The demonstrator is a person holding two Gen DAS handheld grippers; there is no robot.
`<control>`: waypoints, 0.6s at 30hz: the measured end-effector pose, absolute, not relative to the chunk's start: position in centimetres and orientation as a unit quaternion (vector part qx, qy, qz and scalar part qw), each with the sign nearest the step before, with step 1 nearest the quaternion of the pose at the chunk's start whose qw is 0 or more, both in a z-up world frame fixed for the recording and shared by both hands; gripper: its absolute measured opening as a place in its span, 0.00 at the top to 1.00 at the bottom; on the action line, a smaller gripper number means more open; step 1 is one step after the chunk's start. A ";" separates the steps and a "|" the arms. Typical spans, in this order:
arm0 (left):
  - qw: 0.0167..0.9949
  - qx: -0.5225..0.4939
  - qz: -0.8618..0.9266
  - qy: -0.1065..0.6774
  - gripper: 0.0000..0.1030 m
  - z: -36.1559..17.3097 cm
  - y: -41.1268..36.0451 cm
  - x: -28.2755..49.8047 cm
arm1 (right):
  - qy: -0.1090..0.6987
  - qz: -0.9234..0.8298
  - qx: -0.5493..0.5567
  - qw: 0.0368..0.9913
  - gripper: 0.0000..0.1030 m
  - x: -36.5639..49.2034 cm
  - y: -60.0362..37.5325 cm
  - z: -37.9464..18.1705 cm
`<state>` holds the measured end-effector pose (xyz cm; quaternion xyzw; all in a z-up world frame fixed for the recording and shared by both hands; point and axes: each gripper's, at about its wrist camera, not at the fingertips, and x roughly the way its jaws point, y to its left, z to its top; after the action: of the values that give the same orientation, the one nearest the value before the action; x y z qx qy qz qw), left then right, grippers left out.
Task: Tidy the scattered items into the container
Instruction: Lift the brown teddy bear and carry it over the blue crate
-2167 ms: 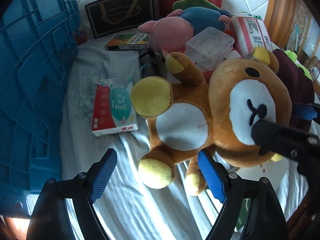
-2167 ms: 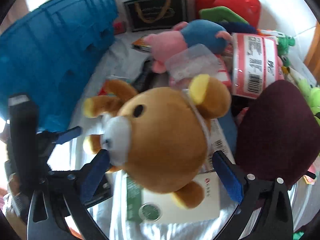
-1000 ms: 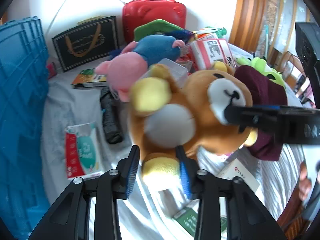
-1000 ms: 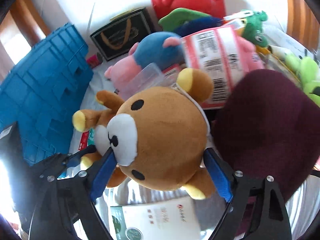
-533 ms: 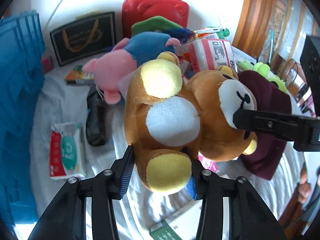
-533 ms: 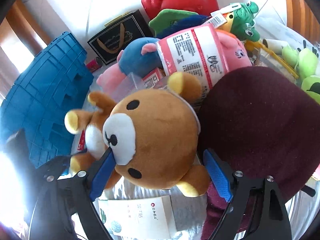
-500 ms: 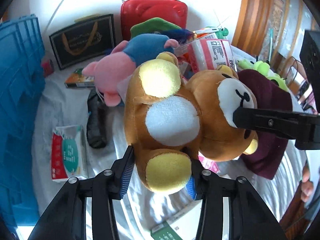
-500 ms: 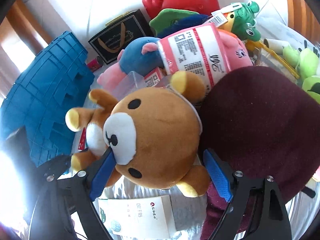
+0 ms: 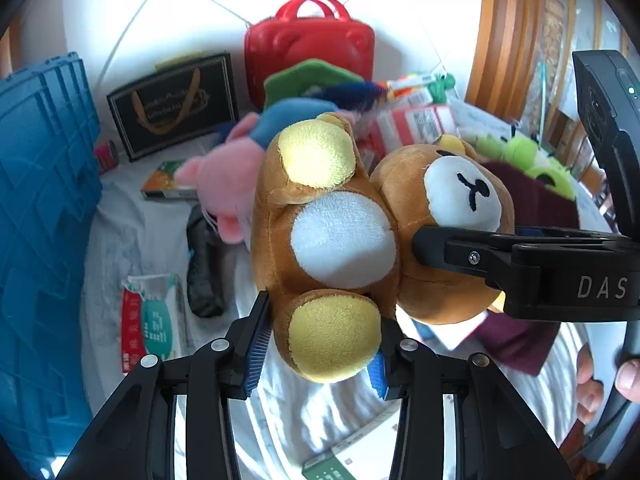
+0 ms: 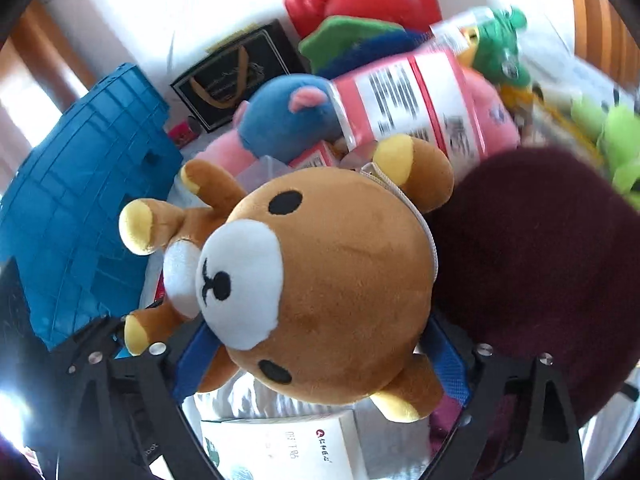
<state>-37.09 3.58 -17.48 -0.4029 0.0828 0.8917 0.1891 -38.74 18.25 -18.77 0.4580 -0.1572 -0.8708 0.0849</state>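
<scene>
while my left gripper (image 9: pixel 318 350) had its jaws closing on the brown teddy bear's (image 9: pixel 340 236) leg, my right gripper's (image 10: pixel 320 364) jaws, opening, straddled its head above the bed beside the blue crate (image 9: pixel 36 208).

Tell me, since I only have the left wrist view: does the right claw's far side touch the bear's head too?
Observer: Yes. The right wrist view shows the right claw pressing both sides of the plush bear's head, though its jaws are opening.
Operator: What lies under the head?
Observer: A white box with a red logo.
Operator: Anything on the back of the head?
Observer: A white cord runs across it between the ears.
</scene>
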 end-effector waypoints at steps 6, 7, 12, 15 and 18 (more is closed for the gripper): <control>0.167 -0.343 0.921 0.076 0.61 -11.9 3.1 -35.5 | -0.135 -0.900 0.400 0.107 0.11 -37.6 18.2 -13.6; 0.160 -0.332 0.927 0.074 0.61 -10.8 2.8 -35.1 | -0.130 -0.905 0.388 0.113 0.11 -37.4 18.0 -12.6; 0.113 -0.273 0.953 0.064 0.61 -5.0 0.8 -32.9 | -0.104 -0.927 0.326 0.151 0.11 -36.4 16.0 -6.8; 0.075 -0.237 0.967 0.053 0.61 -1.2 -0.9 -31.5 | -0.084 -0.936 0.288 0.184 0.11 -36.1 14.3 -2.7; 0.034 -0.208 0.977 0.045 0.61 2.5 -3.4 -29.9 | -0.062 -0.941 0.250 0.219 0.11 -35.7 12.0 1.5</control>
<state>-29.95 -3.35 2.47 -0.2079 0.0446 0.9765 0.0343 -35.72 12.03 1.53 0.2503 -0.0622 -0.9410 0.2192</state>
